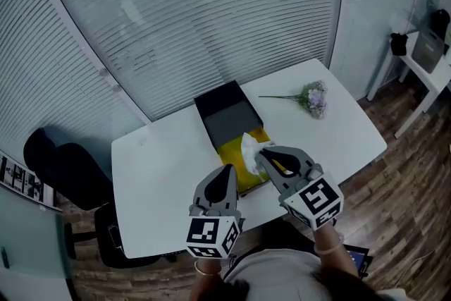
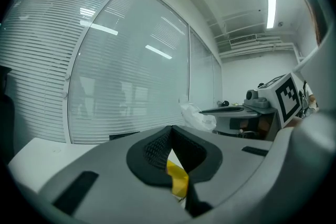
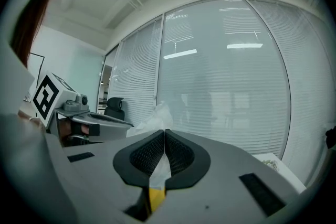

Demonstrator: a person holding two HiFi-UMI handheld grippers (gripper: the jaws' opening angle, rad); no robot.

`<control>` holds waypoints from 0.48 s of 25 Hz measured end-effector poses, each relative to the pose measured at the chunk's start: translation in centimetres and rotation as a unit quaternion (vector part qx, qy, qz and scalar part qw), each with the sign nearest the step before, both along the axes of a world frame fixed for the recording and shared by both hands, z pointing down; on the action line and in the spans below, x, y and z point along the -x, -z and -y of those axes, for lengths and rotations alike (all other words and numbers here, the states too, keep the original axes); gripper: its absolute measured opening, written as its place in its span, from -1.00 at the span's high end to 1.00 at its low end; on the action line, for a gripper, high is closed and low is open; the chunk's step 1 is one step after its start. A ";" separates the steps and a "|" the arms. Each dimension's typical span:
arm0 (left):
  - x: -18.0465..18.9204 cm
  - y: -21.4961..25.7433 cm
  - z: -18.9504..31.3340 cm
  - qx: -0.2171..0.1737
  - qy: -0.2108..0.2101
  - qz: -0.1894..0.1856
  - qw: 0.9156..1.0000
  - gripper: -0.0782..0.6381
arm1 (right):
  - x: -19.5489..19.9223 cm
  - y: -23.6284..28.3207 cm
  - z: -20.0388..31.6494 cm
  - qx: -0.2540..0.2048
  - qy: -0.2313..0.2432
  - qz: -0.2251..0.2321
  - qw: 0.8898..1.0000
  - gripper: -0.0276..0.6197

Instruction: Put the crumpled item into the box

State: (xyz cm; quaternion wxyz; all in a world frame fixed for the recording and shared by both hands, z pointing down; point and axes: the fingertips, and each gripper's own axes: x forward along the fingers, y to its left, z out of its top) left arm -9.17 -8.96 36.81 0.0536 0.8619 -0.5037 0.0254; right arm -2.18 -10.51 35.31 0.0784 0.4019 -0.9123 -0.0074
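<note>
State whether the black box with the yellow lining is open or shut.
Open: the black box shows its yellow inside uncovered, its dark lid lying flat behind it.

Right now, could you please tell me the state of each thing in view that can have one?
crumpled paper: pinched in the right gripper, over the box, not yet inside.
right gripper: shut on the crumpled paper.
left gripper: shut, nothing between its jaws.
box: open, yellow inside showing.
lid: clear of the opening, lying behind the box.
flower sprig: lying flat on the table.
</note>
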 end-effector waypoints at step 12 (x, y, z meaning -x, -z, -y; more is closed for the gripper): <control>1.4 0.1 3.9 0.000 0.033 -0.006 0.999 0.74 | 2.4 -1.3 3.6 0.004 0.052 -0.044 0.998 0.82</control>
